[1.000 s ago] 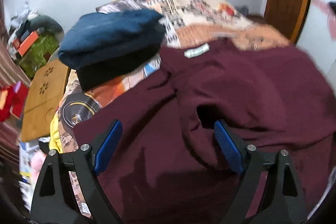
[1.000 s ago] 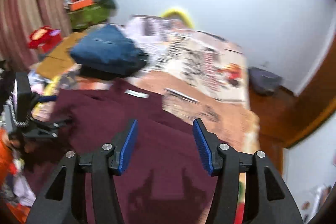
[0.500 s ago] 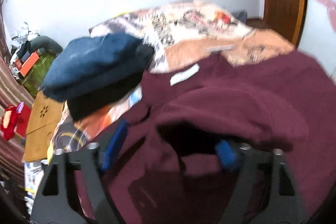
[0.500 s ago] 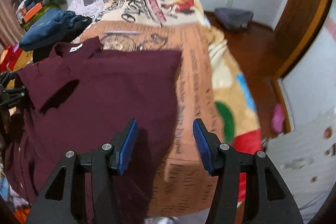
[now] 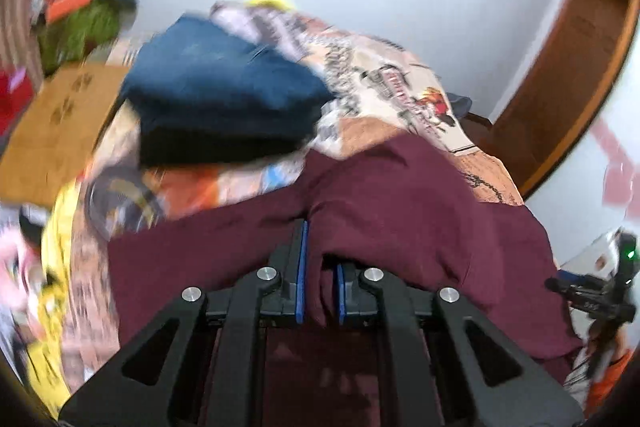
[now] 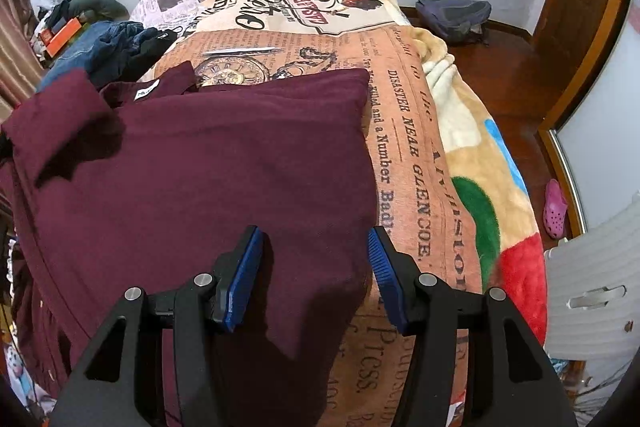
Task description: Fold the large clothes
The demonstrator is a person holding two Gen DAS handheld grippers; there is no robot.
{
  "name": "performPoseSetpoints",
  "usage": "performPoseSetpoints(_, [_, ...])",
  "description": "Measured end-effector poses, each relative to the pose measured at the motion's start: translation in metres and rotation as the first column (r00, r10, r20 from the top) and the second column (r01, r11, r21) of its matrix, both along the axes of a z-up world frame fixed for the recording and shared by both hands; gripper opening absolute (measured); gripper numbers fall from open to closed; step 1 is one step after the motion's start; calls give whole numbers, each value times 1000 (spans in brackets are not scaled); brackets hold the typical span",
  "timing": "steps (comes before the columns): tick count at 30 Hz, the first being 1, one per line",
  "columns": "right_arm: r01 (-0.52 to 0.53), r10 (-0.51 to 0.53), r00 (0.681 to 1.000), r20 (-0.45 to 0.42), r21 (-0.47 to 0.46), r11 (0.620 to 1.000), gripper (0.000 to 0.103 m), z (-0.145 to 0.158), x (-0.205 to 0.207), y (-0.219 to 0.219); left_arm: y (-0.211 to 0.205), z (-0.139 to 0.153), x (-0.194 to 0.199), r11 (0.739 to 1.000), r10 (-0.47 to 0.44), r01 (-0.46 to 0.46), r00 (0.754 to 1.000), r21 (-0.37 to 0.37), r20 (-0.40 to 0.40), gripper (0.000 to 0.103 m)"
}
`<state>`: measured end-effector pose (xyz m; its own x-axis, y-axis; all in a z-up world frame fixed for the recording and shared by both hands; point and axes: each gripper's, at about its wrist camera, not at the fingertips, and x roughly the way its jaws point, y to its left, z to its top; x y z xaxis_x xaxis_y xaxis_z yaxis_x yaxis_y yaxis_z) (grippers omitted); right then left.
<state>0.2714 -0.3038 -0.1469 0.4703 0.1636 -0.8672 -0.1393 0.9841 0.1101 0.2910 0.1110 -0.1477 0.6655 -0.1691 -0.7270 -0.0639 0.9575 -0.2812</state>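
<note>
A large maroon garment [image 5: 400, 219] lies spread on a bed with a newspaper-print cover [image 5: 400, 87]. My left gripper [image 5: 320, 267] is closing its jaws, and the blue pads pinch a raised fold of the maroon cloth near its left side. In the right wrist view the same garment [image 6: 220, 167] shows its white neck label [image 6: 146, 91] at the far end. My right gripper [image 6: 316, 267] hangs open just above the garment's right edge, one finger over the cloth and one over the bed cover [image 6: 420, 147]. Nothing sits between its pads.
A folded stack of blue and black clothes [image 5: 224, 87] sits on the bed beyond the garment, seen also as a pile [image 6: 104, 47]. A grey backpack [image 6: 454, 13] and a pink shoe [image 6: 556, 207] lie on the wooden floor to the right. Clutter lines the left wall.
The left jaws went from wide open to pinched on a fold of the maroon cloth, and the view tilted. The right gripper sank toward the garment's right edge, still open.
</note>
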Motion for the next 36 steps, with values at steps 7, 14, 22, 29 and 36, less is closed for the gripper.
performPoseSetpoints(7, [30, -31, 999, 18, 28, 999, 58, -6, -2, -5, 56, -69, -31, 985, 101, -127, 973, -117, -208, 37])
performPoseSetpoints(14, [72, -72, 997, -7, 92, 993, 61, -8, -1, -11, 53, -85, -39, 982, 115, -145, 965, -117, -234, 42])
performPoseSetpoints(22, [71, -72, 997, 10, 62, 996, 61, -7, -2, -7, 58, -90, -42, 970, 140, -181, 961, -160, -237, 42])
performPoseSetpoints(29, [73, -74, 997, 6, 75, 995, 61, -8, -1, -8, 64, -80, -46, 972, 170, -199, 963, -124, -211, 42])
performPoseSetpoints(36, [75, -76, 997, 9, 83, 994, 61, -8, -2, -9, 103, -83, -53, 924, 268, -311, 942, -224, -204, 42])
